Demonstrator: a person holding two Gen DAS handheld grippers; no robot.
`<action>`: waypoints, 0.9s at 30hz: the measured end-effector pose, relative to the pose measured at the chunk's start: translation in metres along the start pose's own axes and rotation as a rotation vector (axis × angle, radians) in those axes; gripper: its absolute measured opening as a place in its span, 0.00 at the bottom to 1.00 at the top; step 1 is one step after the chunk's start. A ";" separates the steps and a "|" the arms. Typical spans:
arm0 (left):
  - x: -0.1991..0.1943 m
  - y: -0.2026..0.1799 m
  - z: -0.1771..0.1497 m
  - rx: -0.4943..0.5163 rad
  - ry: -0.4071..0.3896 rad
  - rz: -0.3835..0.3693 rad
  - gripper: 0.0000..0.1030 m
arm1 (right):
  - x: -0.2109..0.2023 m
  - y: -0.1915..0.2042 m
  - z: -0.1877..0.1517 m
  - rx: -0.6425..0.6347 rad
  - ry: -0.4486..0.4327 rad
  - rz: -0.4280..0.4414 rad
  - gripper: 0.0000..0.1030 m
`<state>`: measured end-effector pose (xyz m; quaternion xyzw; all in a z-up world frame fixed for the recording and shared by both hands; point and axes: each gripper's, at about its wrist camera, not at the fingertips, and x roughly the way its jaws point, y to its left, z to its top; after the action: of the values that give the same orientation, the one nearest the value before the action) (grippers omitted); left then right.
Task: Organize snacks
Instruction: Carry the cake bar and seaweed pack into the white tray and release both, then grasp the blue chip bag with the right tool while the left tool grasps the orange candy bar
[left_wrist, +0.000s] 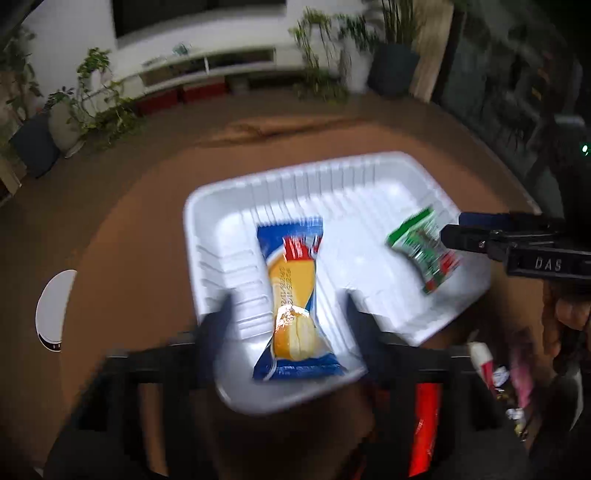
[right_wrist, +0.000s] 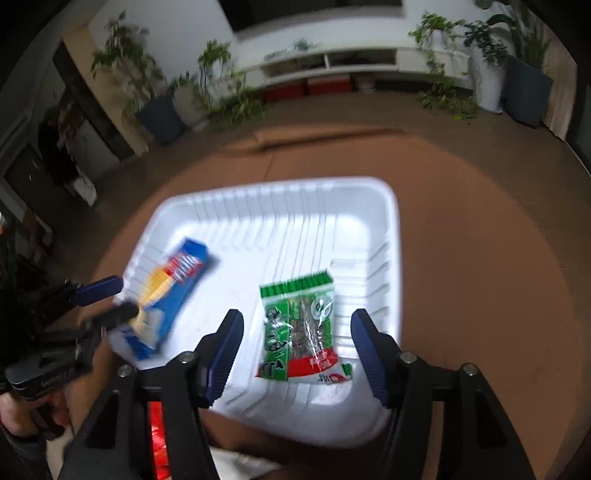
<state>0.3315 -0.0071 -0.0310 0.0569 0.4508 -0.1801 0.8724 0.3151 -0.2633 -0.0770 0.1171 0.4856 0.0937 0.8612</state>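
The blue-and-yellow cake packet (left_wrist: 291, 299) is seen at frame centre of the left view, long axis running straight away between the fingers of the left gripper (left_wrist: 286, 321), jaws spread wide, nothing clamped (contact blurred, cannot be told). The green seaweed packet (right_wrist: 301, 328) lies likewise between the wide-open right gripper (right_wrist: 295, 343), unheld. Both packets are lying inside the white tray (right_wrist: 384, 229).
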 end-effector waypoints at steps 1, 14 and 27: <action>-0.014 0.001 -0.003 -0.003 -0.039 -0.017 0.97 | -0.013 -0.001 0.001 0.007 -0.033 0.011 0.64; -0.147 -0.023 -0.133 -0.120 -0.165 -0.046 1.00 | -0.218 0.008 -0.135 -0.001 -0.486 0.228 1.00; -0.146 -0.041 -0.237 -0.231 -0.093 -0.107 1.00 | -0.157 0.050 -0.235 0.117 -0.217 0.301 0.92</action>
<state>0.0582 0.0554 -0.0497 -0.0766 0.4300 -0.1758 0.8822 0.0308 -0.2331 -0.0526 0.2477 0.3715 0.1797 0.8765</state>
